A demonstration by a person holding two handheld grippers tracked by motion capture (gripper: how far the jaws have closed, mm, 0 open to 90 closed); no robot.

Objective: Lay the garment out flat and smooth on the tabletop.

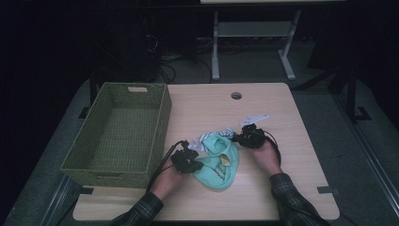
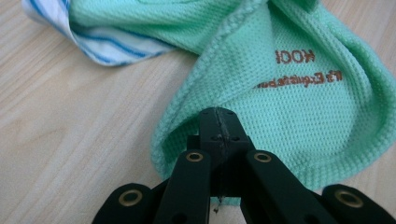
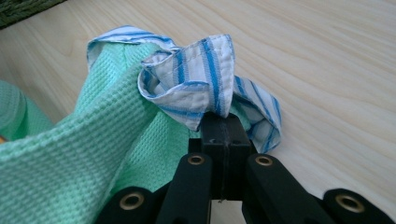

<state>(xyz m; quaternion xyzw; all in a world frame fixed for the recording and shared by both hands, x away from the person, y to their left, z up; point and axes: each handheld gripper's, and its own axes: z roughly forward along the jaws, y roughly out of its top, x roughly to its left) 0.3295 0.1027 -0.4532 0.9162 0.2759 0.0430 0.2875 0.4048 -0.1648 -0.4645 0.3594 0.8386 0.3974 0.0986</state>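
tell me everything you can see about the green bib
The green bib is mint waffle-knit cloth with a ribbed edge, brown lettering too blurred to read, and a blue-and-white striped backing at its folded corners. It lies crumpled on the wooden table, right of the woven basket. The left gripper is shut on its green edge; the right gripper is shut on a striped corner.

Waffle-knit green cloth bib (image 2: 289,93); woven basket (image 1: 117,136); matt wood-grain table (image 1: 263,188).
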